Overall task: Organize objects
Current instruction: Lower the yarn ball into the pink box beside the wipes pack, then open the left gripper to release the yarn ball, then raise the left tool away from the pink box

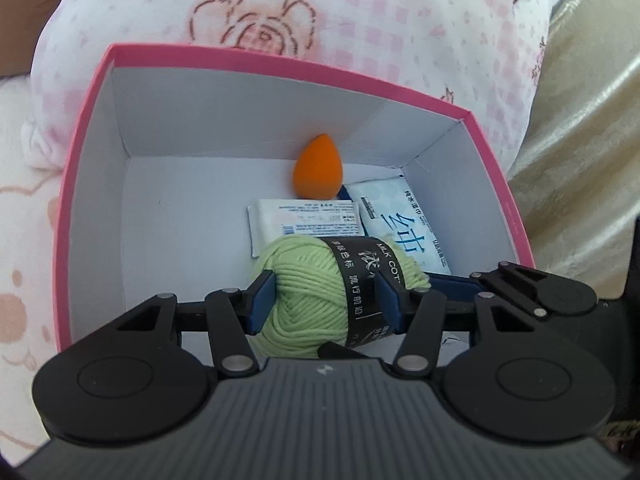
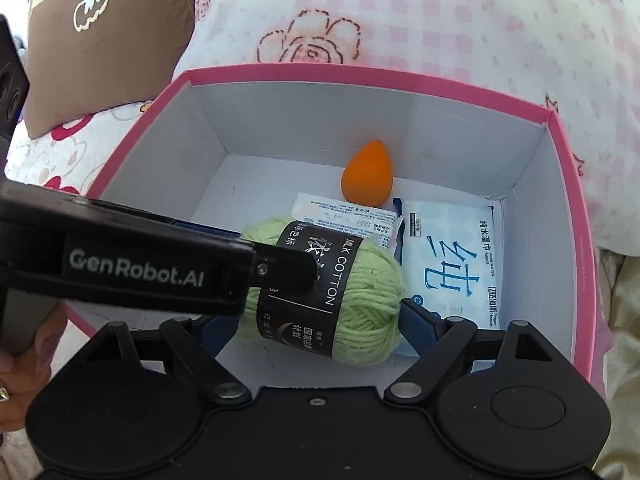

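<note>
Pink-checked bedding with rose prints lies under everything, and on it sits your pink box (image 1: pixel 86 152), white inside, which serves as the landmark. Against the box's far wall leans an orange makeup sponge (image 1: pixel 316 170). Just in front of the sponge lie two flat packets: a small white sachet (image 1: pixel 298 222) and, nearer the box's right wall, a larger wet-wipe pack (image 2: pixel 452 258).

Your left gripper (image 1: pixel 326 294) is narrowed onto the green yarn ball (image 1: pixel 308 300), its blue pads pressing the wool on either side of the black paper band, at the box's near edge and over the sachet. Whether the ball already rests on the box floor I cannot tell. Your right gripper (image 2: pixel 316 326) stands wide, its jaws either side of the same ball without pressing it.

Expect the yarn to be light, soft and springy: it squashes under the pads and could shed a loose strand. The paper band looks slick and may slide, so the grip you have, across the wool itself at the ball's middle, seems the safer hold. The bare floor by the box's left wall looks like room enough for it.
</note>
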A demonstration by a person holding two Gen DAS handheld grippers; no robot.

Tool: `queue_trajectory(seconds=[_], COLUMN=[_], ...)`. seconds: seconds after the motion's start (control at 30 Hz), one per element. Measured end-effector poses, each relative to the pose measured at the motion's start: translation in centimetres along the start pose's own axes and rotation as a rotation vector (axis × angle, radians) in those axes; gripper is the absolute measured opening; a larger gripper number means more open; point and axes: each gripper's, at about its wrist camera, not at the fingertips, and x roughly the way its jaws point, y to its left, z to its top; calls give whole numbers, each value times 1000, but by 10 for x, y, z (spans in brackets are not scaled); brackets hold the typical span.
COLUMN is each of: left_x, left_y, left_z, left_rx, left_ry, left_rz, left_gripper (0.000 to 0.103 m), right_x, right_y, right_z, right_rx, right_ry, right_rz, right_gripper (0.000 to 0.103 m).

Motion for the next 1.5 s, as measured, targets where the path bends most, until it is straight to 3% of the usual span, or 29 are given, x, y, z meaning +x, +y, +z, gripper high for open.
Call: queue_trajectory(seconds=[0.17,0.33,0.53,0.8,0.93,1.03,1.2,1.5], left_x=[1,5,-9,-44,-73,-87,-115,-161], left_y=[-3,0,0,-17,-24,-21,-30,-46], left_z=[-1,0,8,13,14,10,-2,-27], left_rx=[9,-4,-8,8,27,9,66,158], left_ry=[-12,-2,16,48,22,42,22,38], left_rz=[0,-6,16,26,59,76,95,61], left_gripper=[52,56,59,65,75,75,75,75], right_x=[4,6,-12,-50,-67,-80,-102,-154], right_y=[-4,3,-9,3,12,17,25,42], right_z=[1,-7,-15,-19,-20,-24,-33,-50], right_rx=[21,-67,28,20,-15,-10,-8,48], right_ry=[-17,-59,-86,-146,-169,-173,-158,-145], right_rz=[2,-8,36,-6,-54,-51,-51,9], right_gripper=[85,86,88,89,89,89,89,89])
